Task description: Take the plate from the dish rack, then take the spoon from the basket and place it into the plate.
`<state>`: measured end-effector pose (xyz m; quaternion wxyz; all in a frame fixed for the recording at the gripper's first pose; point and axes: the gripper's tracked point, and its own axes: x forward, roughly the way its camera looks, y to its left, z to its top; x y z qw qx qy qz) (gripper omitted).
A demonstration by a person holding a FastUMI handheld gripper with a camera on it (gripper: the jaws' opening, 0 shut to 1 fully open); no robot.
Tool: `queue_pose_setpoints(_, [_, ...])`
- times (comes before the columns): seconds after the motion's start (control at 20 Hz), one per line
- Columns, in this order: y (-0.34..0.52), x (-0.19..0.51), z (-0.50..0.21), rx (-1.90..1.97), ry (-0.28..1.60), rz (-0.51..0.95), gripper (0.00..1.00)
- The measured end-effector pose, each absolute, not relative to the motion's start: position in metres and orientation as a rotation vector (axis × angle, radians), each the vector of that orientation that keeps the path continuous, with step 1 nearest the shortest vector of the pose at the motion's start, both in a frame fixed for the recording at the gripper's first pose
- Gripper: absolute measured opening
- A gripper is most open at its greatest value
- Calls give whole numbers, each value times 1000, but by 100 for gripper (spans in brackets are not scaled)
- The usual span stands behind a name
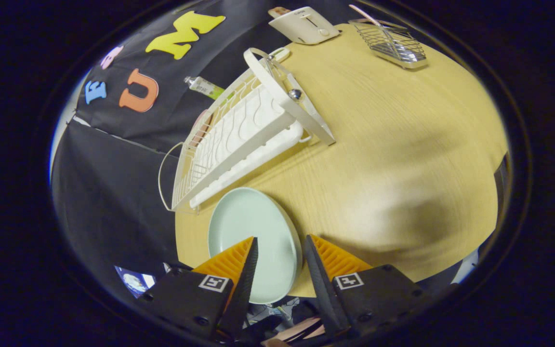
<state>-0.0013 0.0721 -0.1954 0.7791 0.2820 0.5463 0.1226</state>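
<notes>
fingers [280,241] right up close, spread wide with a clear gap between the tips; the plate [253,236] lies in that gap and under them, but neither finger looks pressed on it, so i read nothing as gripped right now; whether a tip brushes the rim i cannot tell; the plate seems to sit flat on the table [393,159], near its close edge, just beside the foot of the dish rack [239,140], so judging from how things lie, the first half of the task looks done and the plate is parked with its bowl up, ready to take a spoon; just beyond it the dish rack stands with its slots bare and a wire loop off one end; a tube [204,87] lies behind the rack against the booth's wall; across open table, well apart from the plate, the basket [393,41] stands at the far edge with what looks like a spoon handle [362,13] poking up out of it, though it is small and hard to be sure; a toaster [305,25] sits beside the basket; next call, i'd say: swing the open fingers across to that basket, pinch the handle, and carry it back to the plate
</notes>
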Motion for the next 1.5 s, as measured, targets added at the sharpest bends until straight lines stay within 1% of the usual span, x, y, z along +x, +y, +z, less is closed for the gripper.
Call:
queue_pose_setpoints(0.1, [65, 0, -185, 511, 1105, 285, 68])
queue_pose_setpoints(0.25, [44, -2, -167, 370, 977, 288, 78])
queue_pose_setpoints(0.4, [10, -2, -149, 253, 827, 256, 81])
queue_pose_setpoints(0.5, [-23, -1, -135, 180, 691, 197, 81])
queue_pose_setpoints(0.6, [-60, -1, -124, 124, 575, 121, 96])
queue_pose_setpoints(0.65, [-75, -1, -120, 102, 540, 97, 100])
queue_pose_setpoints(0.85, [-116, 6, -104, 116, 446, 40, 100])
queue_pose_setpoints(0.95, [-144, 17, -88, 124, 398, -11, 100])
queue_pose_setpoints(1.1, [-186, 51, -59, 108, 313, -107, 100])
queue_pose_setpoints(1.2, [-205, 82, -50, 106, 295, -147, 100])
queue_pose_setpoints(1.3, [-212, 116, -50, 128, 316, -143, 100])
queue_pose_setpoints(1.5, [-214, 177, -63, 121, 387, -89, 100])
